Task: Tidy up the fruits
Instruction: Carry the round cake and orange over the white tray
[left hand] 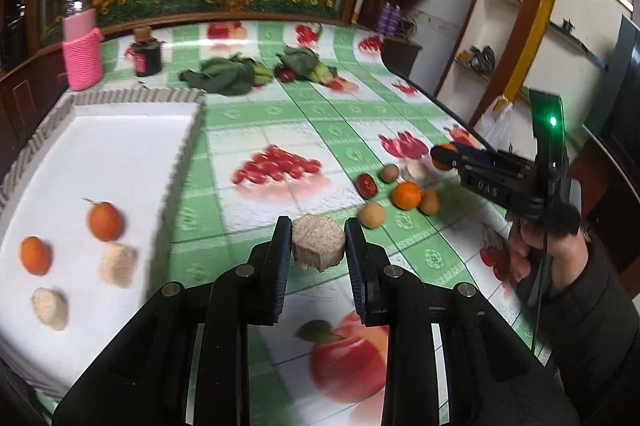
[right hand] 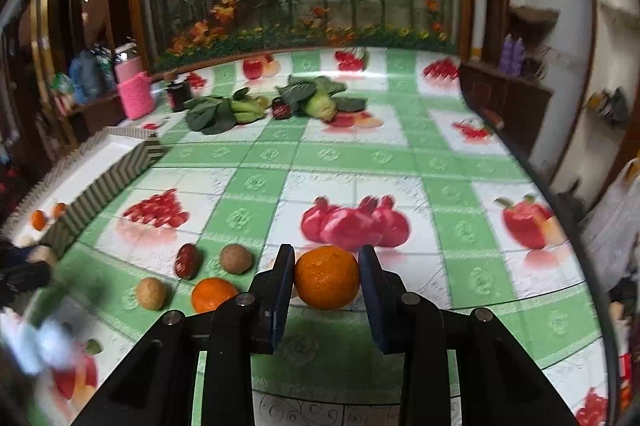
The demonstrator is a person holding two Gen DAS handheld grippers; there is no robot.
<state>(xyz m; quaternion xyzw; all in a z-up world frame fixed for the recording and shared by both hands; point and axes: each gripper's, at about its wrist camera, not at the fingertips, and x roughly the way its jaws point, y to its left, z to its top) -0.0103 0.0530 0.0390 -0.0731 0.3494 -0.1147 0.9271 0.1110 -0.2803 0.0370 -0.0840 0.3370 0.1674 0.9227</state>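
Glossy printed oilcloth on the surface (right hand: pixel 400 162), smooth, with window glare. Matt black plastic on the left tongs (left hand: pixel 318 246), bright metal pins at the joints; same on the right tongs (right hand: pixel 326 282). Rough, grainy, pale beige cake (left hand: pixel 318 244), crumbly at the edge. Finely pitted, waxy peel on the orange (right hand: pixel 326 276). Wrinkled, shiny skin on the red date (right hand: pixel 187 261). White tray (left hand: pixel 120 154), matt floor, corrugated cardboard-like rim. Pink knitted sleeve (left hand: pixel 83 60), coarse yarn.
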